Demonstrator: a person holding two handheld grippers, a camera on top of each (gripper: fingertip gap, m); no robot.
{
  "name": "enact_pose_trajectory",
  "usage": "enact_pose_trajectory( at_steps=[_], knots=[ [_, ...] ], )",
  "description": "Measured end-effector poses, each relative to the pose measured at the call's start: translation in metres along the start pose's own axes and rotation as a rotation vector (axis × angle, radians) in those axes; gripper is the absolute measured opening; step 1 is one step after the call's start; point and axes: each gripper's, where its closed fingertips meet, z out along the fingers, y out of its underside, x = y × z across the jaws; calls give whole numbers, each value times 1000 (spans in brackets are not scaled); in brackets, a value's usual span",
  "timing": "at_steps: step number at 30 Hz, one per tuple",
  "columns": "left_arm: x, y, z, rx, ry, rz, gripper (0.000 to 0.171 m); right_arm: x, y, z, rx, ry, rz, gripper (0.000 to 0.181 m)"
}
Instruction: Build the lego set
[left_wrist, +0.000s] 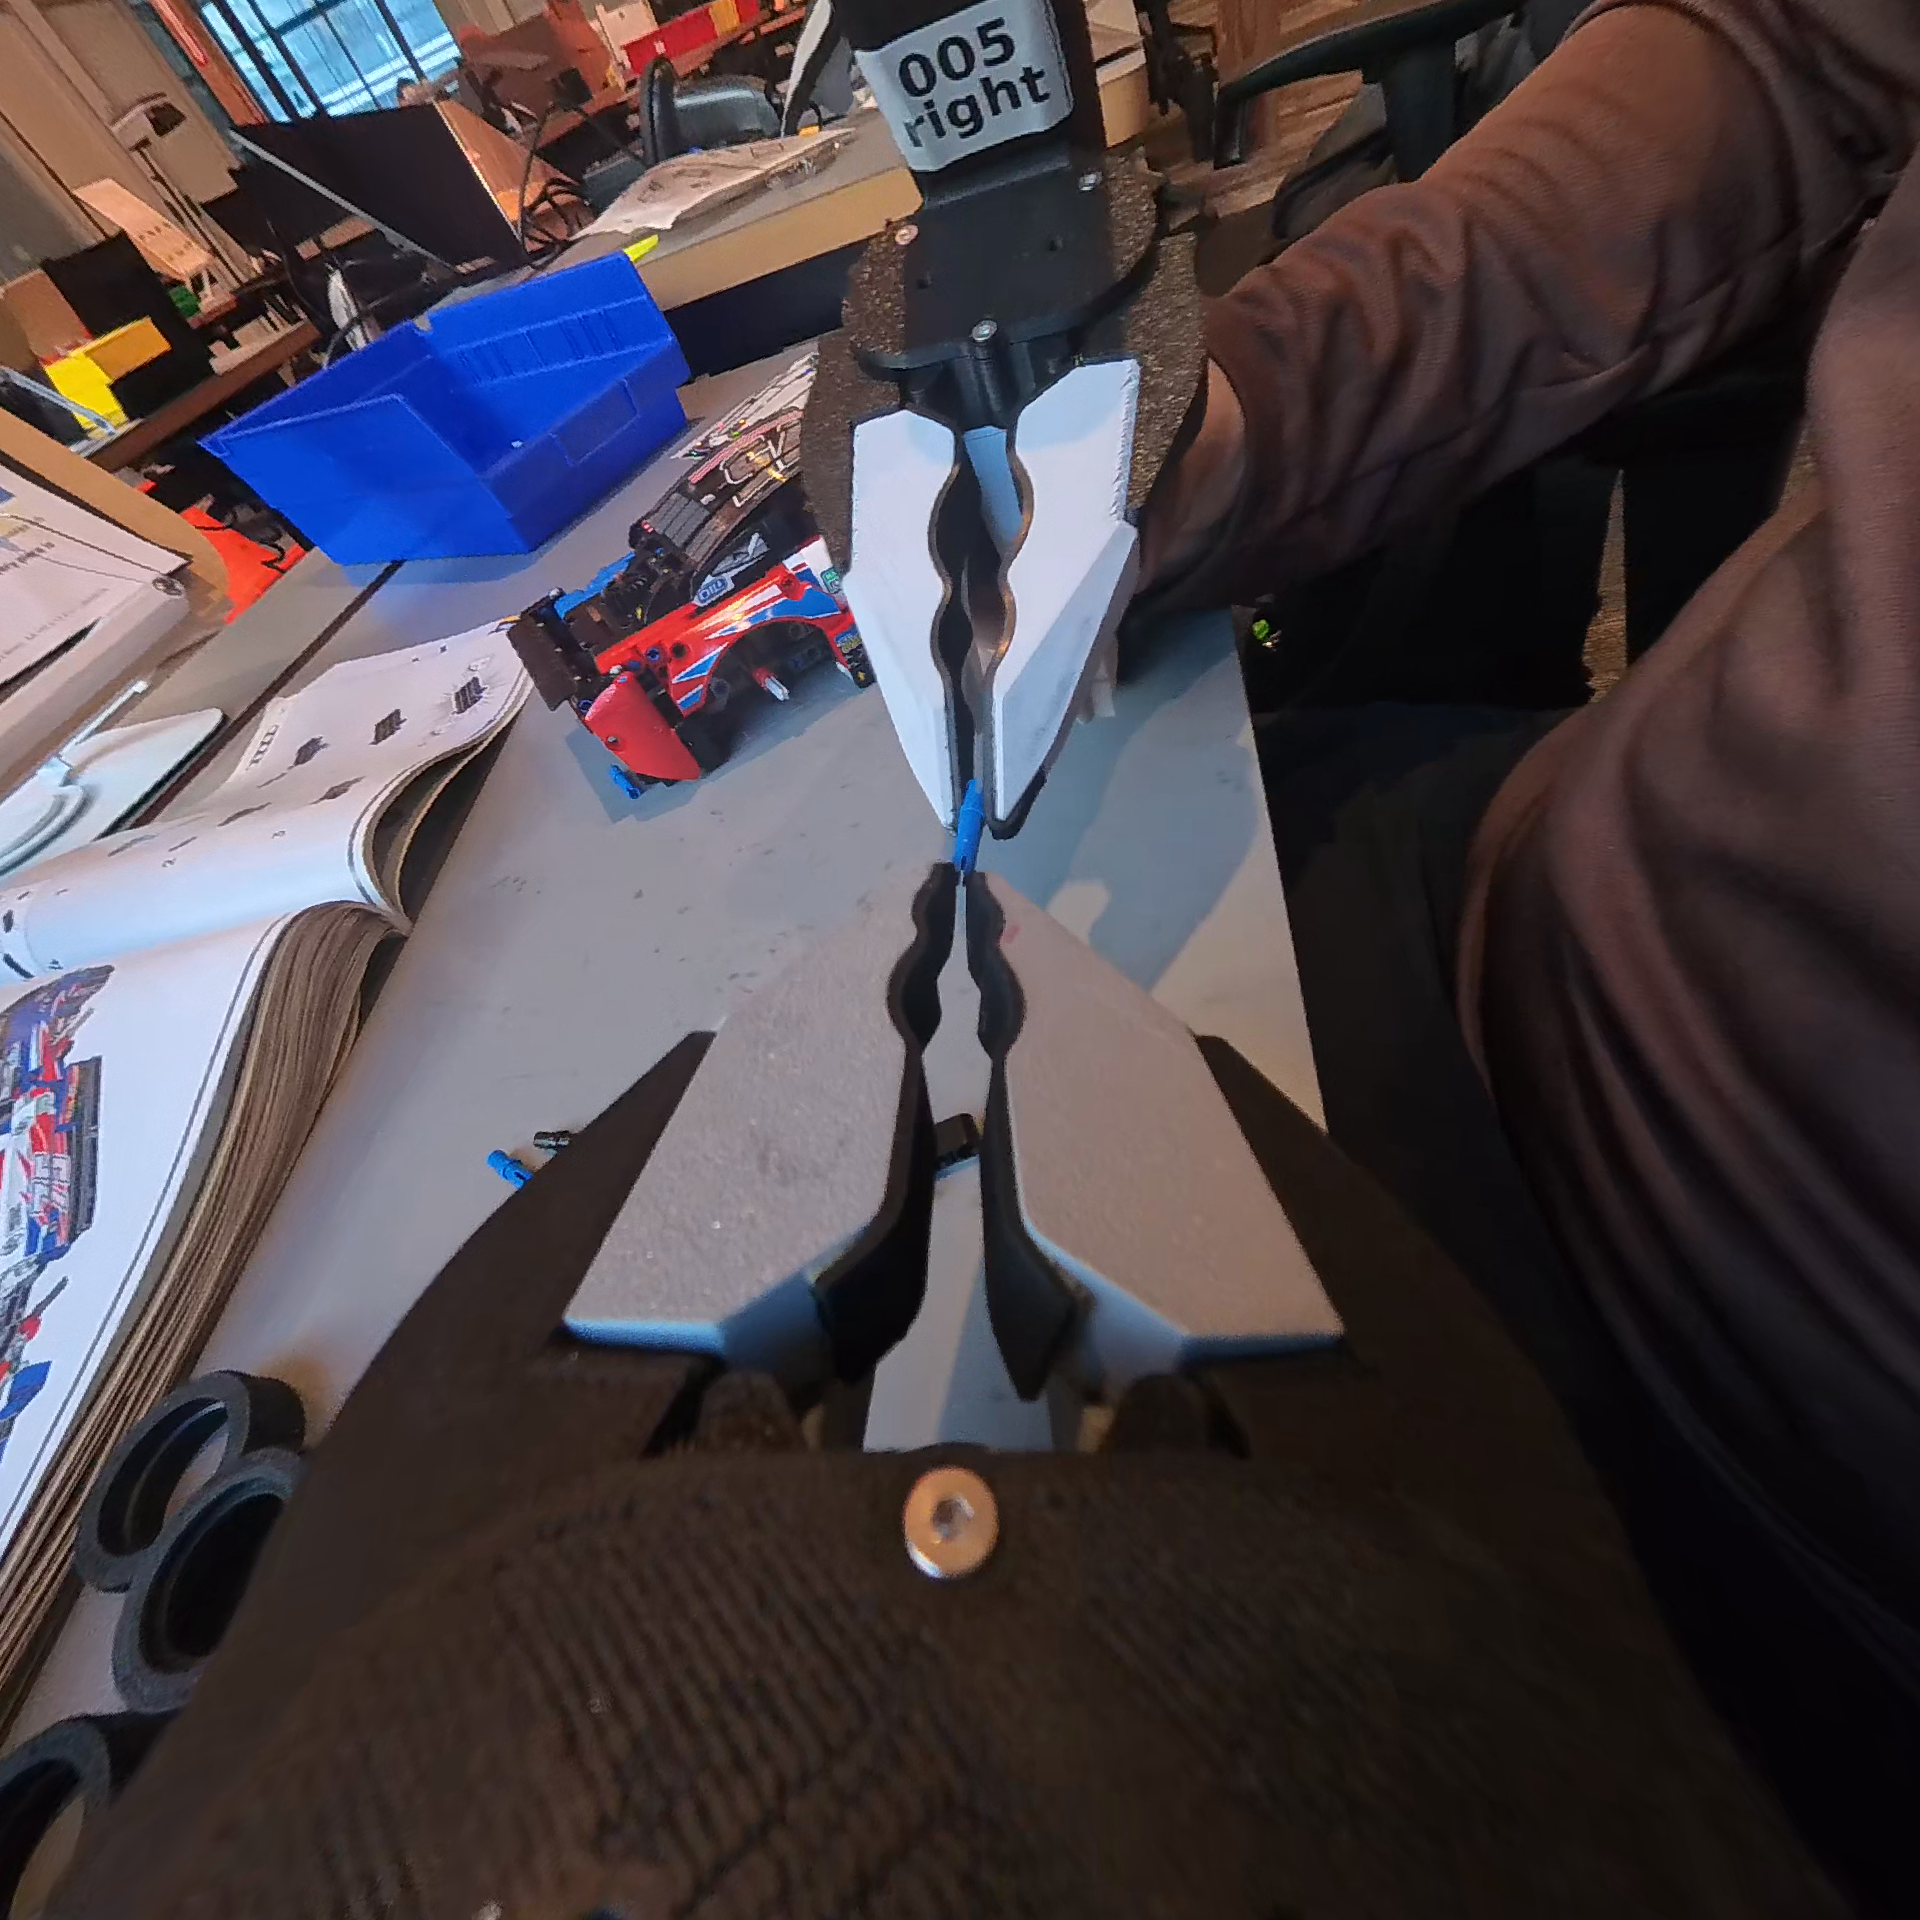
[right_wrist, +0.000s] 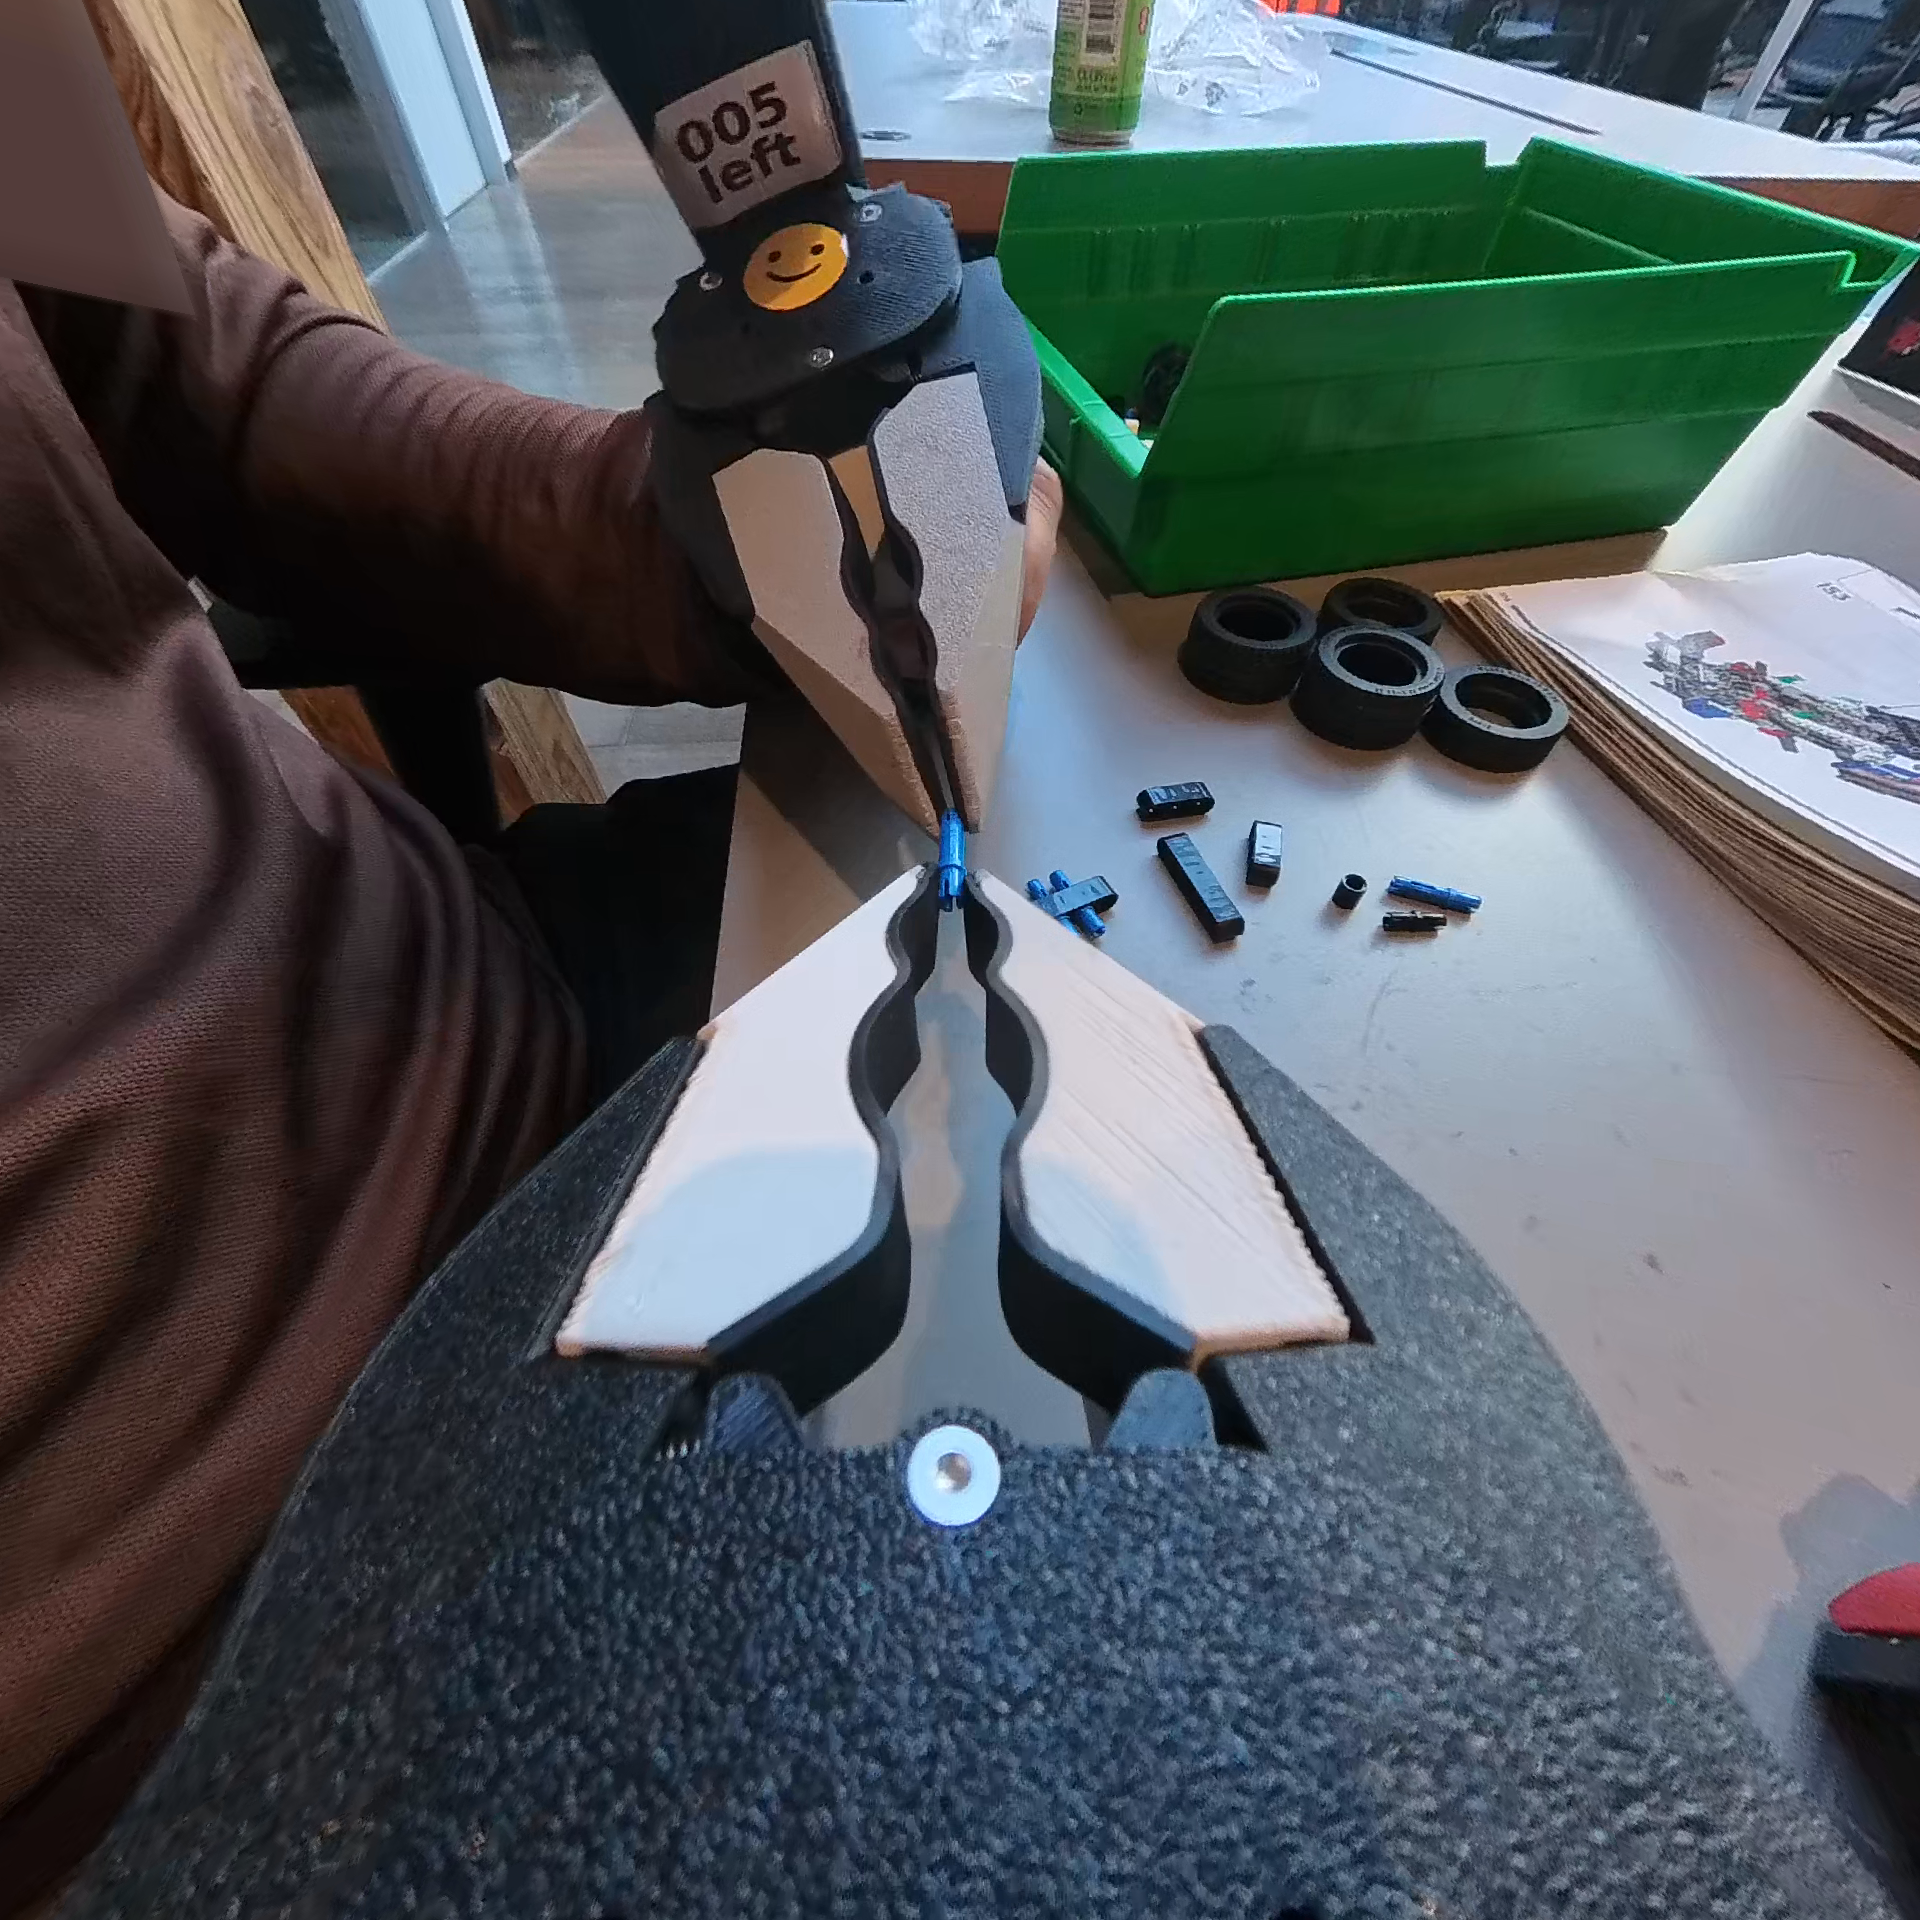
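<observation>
Both hand-held grippers, left (left_wrist: 961, 883) and right (right_wrist: 948, 896), each bearing a printed label, pinch one small blue plastic Lego pin (left_wrist: 967, 823) tip-to-tip. Its long axis runs straight between them, above the grey table (right_wrist: 1455, 1091).

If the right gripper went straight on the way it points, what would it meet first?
The left gripper. Both pinch the same small blue pin tip to tip, so the right gripper would push straight into the left one's fingers.

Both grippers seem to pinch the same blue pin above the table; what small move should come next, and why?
Probably one should let go: the left gripper and right gripper each clamp an end of the blue pin, tip to tip in mid-air, so it cannot go anywhere until one opens.
</observation>
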Motion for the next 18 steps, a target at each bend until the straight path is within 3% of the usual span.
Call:
enact_pose_trajectory(
  at_steps=[18],
  knots=[
    [-4, 5, 2, -33, -25, -6, 1, 5, 3, 1, -19, -1, 31, 4]
  ],
)
